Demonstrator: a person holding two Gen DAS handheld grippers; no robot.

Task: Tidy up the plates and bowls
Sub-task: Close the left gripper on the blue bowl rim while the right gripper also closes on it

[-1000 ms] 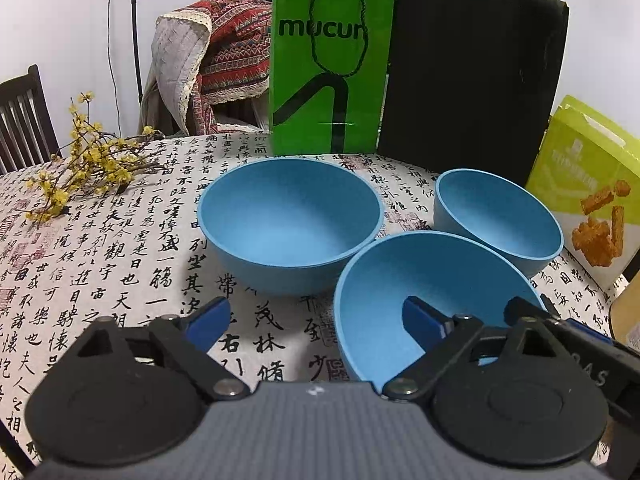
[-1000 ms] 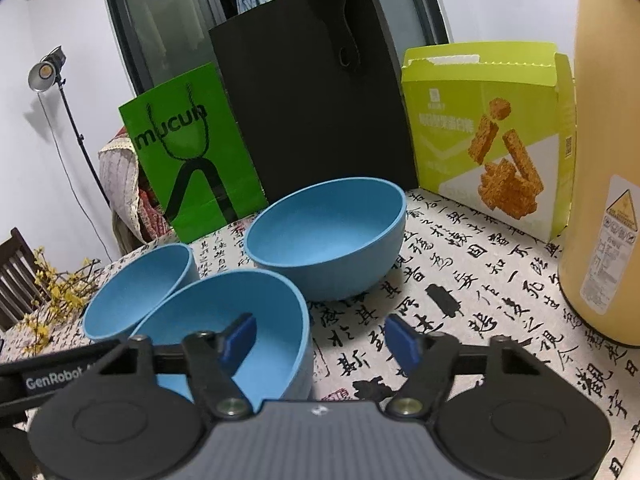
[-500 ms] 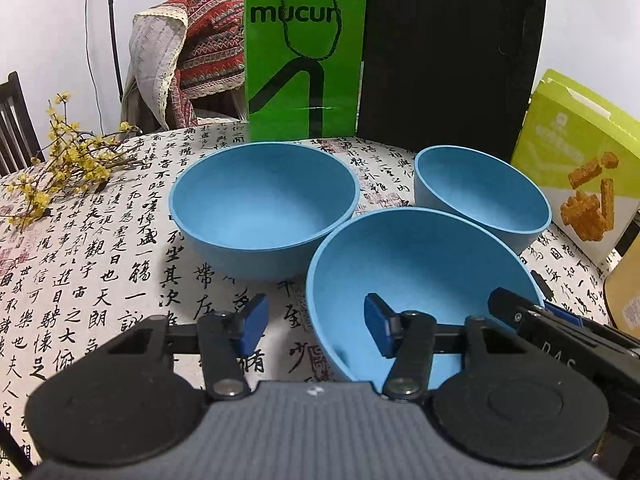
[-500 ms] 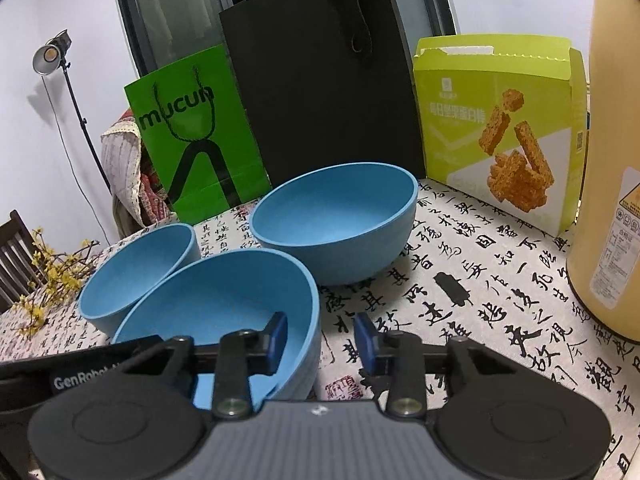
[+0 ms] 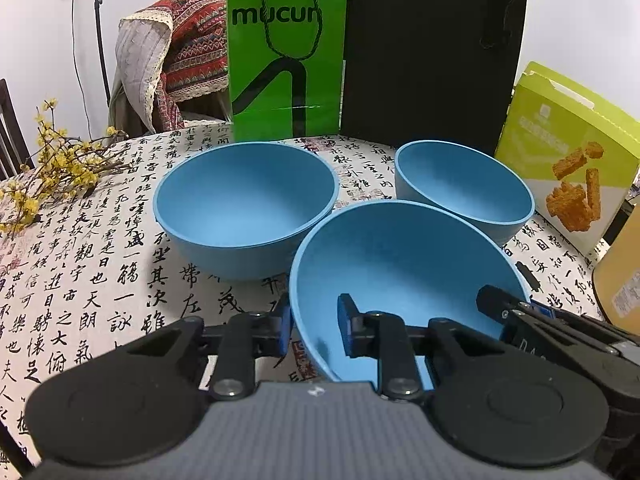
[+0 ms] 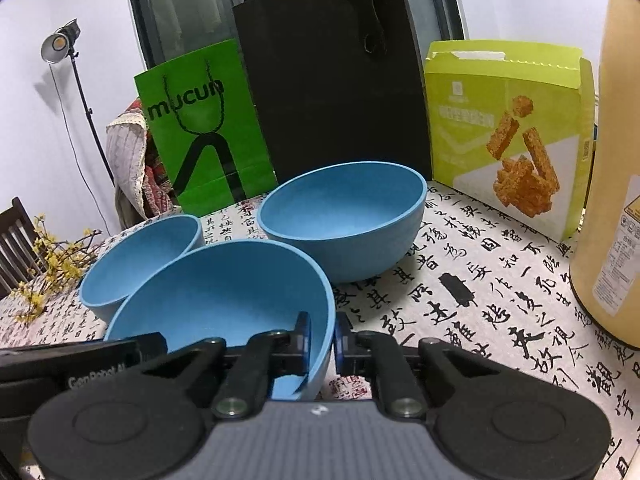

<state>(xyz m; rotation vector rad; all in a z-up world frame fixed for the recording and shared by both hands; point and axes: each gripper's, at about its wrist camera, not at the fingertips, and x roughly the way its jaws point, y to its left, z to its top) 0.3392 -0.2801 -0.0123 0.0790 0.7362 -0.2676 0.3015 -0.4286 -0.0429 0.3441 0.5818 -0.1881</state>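
Left gripper [image 5: 313, 330] jaws just closed in on the near bowl's [image 5: 400, 256] left rim, one pad inside, one outside. Right gripper [image 5: 516, 312] reaches in at that bowl's right rim. Two more blue bowls behind: left bowl [image 5: 244, 204], right bowl [image 5: 464, 188]. Green bag [image 5: 286, 52] and black bag [image 5: 432, 52] far; snack box [image 5: 568, 152] right.

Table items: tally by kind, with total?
Blue bowls: 3: nearest bowl, left bowl, far right bowl
Paper bags: 2: green bag, black bag
Snack box: 1
Tan container: 1
Yellow flower sprig: 1
Total: 8
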